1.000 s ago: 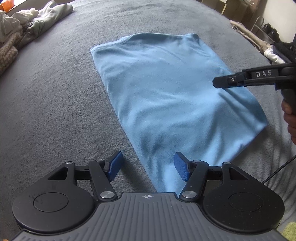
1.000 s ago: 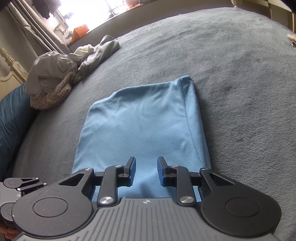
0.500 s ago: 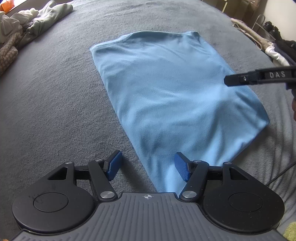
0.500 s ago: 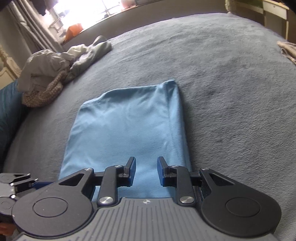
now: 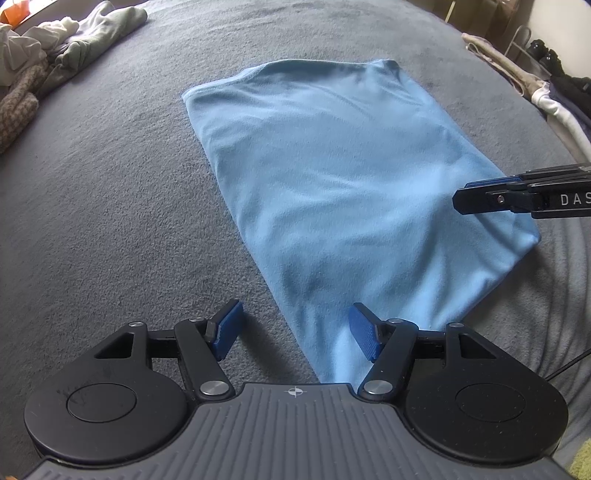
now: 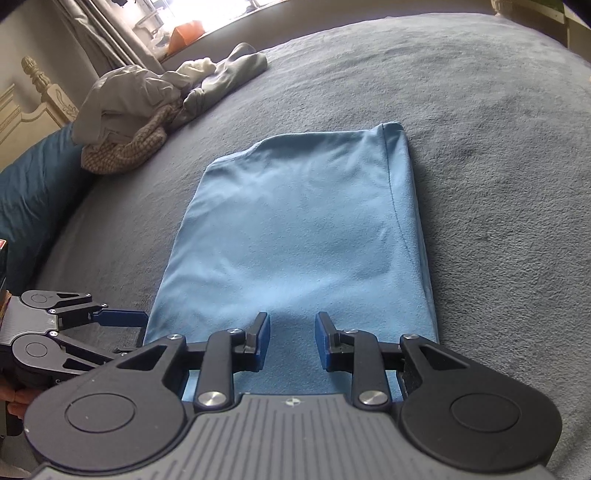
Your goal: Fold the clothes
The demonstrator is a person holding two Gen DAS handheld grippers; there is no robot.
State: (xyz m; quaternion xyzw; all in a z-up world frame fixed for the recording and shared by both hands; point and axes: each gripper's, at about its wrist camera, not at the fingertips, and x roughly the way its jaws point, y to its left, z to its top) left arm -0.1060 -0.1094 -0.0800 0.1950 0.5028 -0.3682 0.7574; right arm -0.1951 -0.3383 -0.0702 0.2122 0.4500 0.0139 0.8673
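Here, a light blue garment point(image 5: 354, 177) is lying flat on a grey bedspread point(image 5: 110, 192), folded into a long rectangle with a stitched hem running down its right-hand edge in the right wrist view. Its surface is mostly smooth, with shallow ripples across the middle.

The left gripper point(image 5: 295, 330) is hovering over the garment's near left edge. Its jaws are standing wide apart with nothing between them: one blue pad is sitting over the bare bedspread, the other over the blue cloth, and whether either is touching the fabric cannot be told.

The right gripper point(image 6: 291, 339) is hanging over the near end of the garment, its jaws parted by a narrower gap and holding nothing; blue cloth is showing through the gap. In the left wrist view this same tool is reaching in from the right edge, over the garment's right side, and the white letters "DAS" are showing on its black arm, cut off by the frame edge. No other writing is legible.

A pile of unfolded clothes point(image 6: 159, 110), in grey, cream and a brown knit, is sitting well apart at the far left of the bed, next to a dark teal pillow point(image 6: 33, 199). An orange object point(image 6: 186, 31) is resting on the bright window ledge beyond.
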